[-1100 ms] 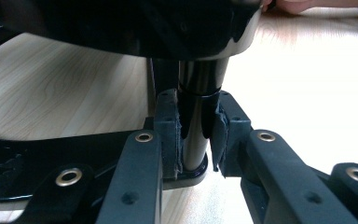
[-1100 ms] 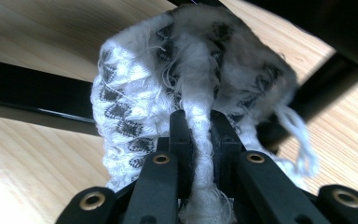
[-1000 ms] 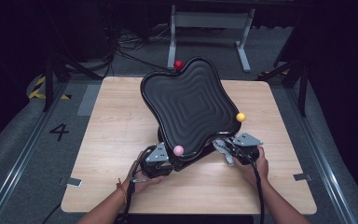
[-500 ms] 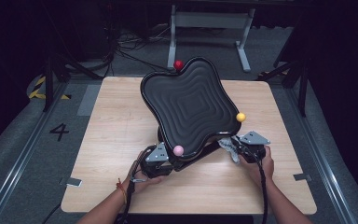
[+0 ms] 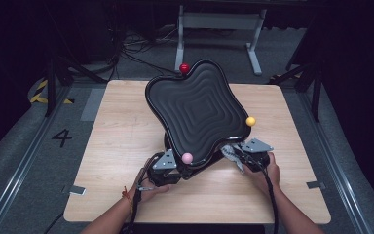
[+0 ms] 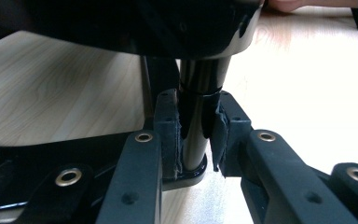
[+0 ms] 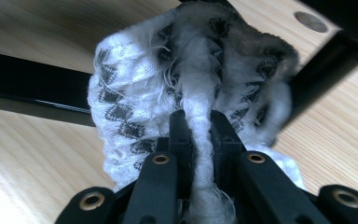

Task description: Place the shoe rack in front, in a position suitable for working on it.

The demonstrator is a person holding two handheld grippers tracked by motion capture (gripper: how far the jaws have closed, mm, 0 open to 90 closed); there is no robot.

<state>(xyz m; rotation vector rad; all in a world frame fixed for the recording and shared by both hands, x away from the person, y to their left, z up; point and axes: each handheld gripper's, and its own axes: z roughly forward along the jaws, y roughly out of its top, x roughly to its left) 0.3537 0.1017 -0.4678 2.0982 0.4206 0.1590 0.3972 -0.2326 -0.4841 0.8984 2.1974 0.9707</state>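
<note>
One tilted tray [image 5: 195,114] with three balls; my left gripper [image 6: 198,135] clamps its post [image 6: 196,116], right gripper [image 7: 198,140] pinches one cloth [image 7: 135,93]; floor beside reads "4"

One readable mark — a black numeral "4" [image 5: 62,137] on the grey floor [image 5: 24,146], just off the counter's [image 5: 126,122] left edge, approx. level w/ the middle of that edge. It stands upright as seen from the person's side. Further back on the floor, beyond the counter's far-left corner, a short strip of yellow-and-black hazard tape [image 5: 40,90] — a warning marking, no lettering on it. No brand, label or other no. can be read elsewhere; both gripper views carry no legible text.
</note>
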